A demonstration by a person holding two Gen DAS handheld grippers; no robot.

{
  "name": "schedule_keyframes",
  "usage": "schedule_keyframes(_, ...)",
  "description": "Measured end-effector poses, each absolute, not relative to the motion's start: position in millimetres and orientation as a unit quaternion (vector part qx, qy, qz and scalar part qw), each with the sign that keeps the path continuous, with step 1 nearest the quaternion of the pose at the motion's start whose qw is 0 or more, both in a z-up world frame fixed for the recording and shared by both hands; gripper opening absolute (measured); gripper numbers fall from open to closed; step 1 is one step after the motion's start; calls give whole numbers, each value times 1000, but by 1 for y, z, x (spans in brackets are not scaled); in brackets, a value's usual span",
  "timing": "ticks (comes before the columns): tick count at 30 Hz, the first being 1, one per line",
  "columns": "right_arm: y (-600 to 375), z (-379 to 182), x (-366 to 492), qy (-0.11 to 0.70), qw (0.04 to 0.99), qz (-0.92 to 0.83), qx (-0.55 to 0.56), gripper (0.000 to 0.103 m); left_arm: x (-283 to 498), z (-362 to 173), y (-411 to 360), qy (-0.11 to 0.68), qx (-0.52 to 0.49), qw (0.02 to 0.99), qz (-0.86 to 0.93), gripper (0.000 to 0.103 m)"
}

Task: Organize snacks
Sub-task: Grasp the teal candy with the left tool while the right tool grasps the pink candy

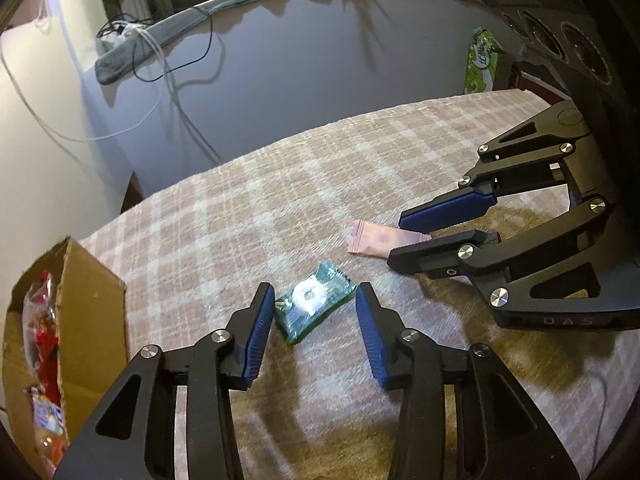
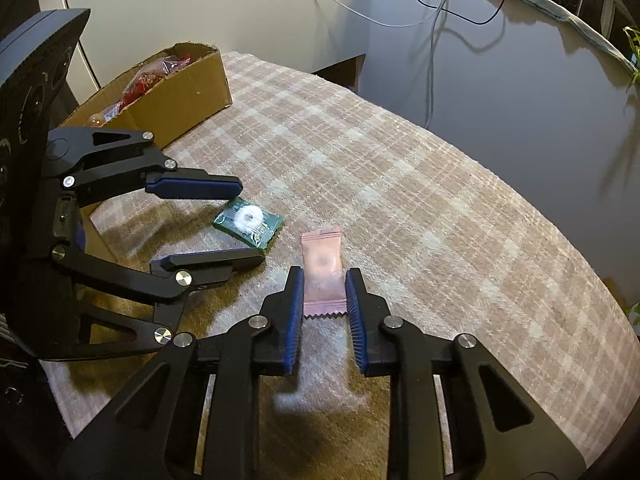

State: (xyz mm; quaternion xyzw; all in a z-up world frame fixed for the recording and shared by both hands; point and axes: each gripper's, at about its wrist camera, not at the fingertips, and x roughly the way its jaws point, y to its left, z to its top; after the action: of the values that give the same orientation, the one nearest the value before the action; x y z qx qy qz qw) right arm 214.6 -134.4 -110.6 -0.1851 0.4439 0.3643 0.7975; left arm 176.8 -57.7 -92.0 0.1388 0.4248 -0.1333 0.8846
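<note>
Snacks lie on a checked cloth (image 2: 400,168) that covers the table. Low in the middle of the left wrist view, the left gripper (image 1: 316,312) is spread wide around a green candy packet (image 1: 314,306) (a white ring shows through its wrapper); one pad touches the packet's left edge, the other stands clear of it, so nothing is grasped. To the right in that view the right gripper (image 1: 404,240) reaches in from the side, its fingers narrowed around the near end of a pink candy packet (image 1: 374,238). The right wrist view shows this closer: the pink packet (image 2: 322,276) lies flat between the two blue pads (image 2: 295,312), which sit right at its long edges, though whether they press on it I cannot tell. A cardboard box (image 2: 180,92) stands in the upper left of that view, at the edge of the cloth, with red-wrapped snacks (image 2: 140,84) inside. A green bag (image 1: 480,62) stands at the far edge of the table.
</note>
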Motion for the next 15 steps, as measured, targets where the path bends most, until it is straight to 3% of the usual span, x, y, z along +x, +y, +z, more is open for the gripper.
schedule_keyframes(4,-140,-110,215,445,799,361,-181,22,182,-94,-61,424,146,882,-141,42)
schedule_keyframes(8,-144,-110,217,447,800,360,-173,22,183,-94,-61,424,133,883,-150,27)
schedule_keyframes(15,-149,-109,214,447,805,356,-161,22,176,-89,-63,416,133,888,-147,15)
